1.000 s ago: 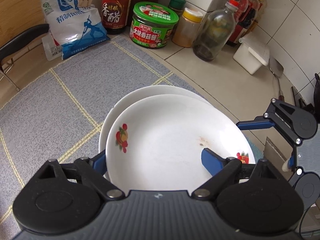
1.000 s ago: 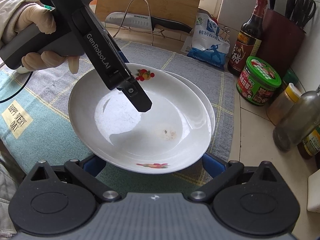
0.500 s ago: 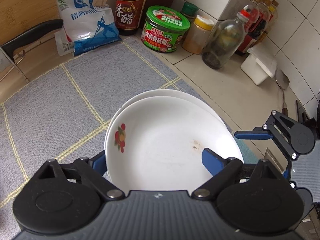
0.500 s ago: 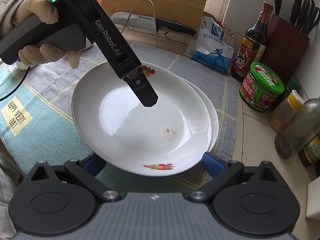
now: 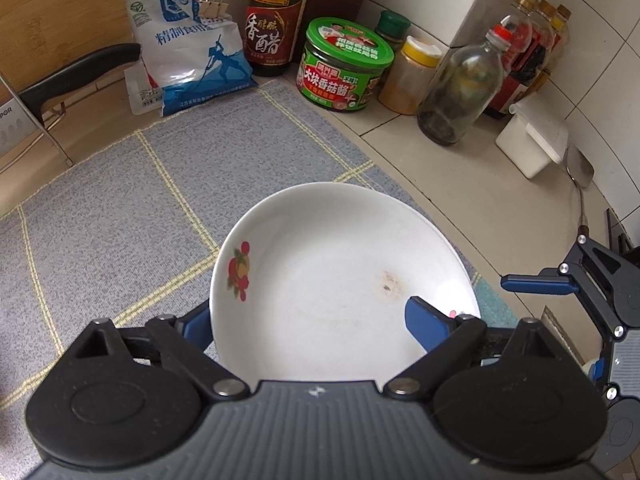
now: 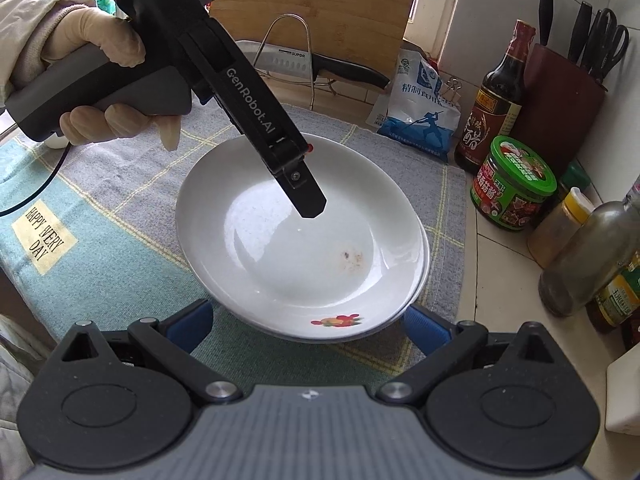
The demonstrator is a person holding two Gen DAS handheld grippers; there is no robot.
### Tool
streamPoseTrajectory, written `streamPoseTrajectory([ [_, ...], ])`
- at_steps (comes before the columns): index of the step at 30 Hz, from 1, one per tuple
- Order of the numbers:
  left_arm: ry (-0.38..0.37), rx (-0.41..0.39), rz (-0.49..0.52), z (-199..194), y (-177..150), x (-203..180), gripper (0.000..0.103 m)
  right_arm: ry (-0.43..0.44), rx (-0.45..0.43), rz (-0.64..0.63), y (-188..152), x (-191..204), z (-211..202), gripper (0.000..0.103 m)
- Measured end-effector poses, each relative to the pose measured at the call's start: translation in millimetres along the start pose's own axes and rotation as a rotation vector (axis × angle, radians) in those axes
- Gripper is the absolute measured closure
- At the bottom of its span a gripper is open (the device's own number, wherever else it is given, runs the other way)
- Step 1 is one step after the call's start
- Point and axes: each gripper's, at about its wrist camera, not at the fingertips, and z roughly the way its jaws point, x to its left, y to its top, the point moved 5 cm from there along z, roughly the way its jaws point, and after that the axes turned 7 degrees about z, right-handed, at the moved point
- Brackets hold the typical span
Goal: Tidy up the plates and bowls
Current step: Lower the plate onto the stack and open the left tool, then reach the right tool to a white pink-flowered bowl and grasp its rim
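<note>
A white deep plate [image 5: 340, 280] with red fruit prints and a small brown stain lies on top of a second white plate [image 6: 422, 256], whose rim shows only at the right in the right wrist view. The top plate also shows there [image 6: 296, 240]. My left gripper [image 5: 308, 320] has one finger under the plate's near rim and one finger [image 5: 428, 322] over it, above the bowl; in the right wrist view that finger [image 6: 304, 196] hovers over the plate's middle. Whether it presses the rim is unclear. My right gripper [image 6: 308, 324] is open, its fingers on either side of the stack's near edge.
The plates sit on a grey and teal mat [image 6: 100, 216]. Behind stand a salt bag [image 5: 188, 60], a vinegar bottle [image 5: 276, 16], a green-lidded jar [image 5: 344, 64], several bottles [image 5: 460, 92], a white box [image 5: 532, 140], a knife on a rack [image 6: 320, 64] and a knife block [image 6: 560, 92].
The top plate has slid over the lower plate until it nearly covers it. My left gripper moved with it toward the back of the counter. My right gripper stayed open.
</note>
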Motion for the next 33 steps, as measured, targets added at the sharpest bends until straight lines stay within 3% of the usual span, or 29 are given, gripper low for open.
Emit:
streamPoseTrajectory([
  [9,0.076,-0.003,0.038,-3.2,-5.1,-1.3,0.008,-0.008,-0.016,0.016,-4.8,-0.3,-10.4,0.0],
  [19,0.22,-0.245,0.16,-53.1,-26.0,-38.9,0.005,-0.059,-0.041,0.042,-3.3,-3.6,-20.6,0.0],
  [28,0.374,-0.336,0.129,-100.2,-87.2,-48.3,0.005,-0.12,-0.06,0.107,-5.6,0.1,-17.5,0.0],
  [33,0.476,-0.322,0.05,-121.0,-134.6,-29.6,0.005,-0.093,-0.092,0.126,4.0,20.3,-15.5,0.0],
])
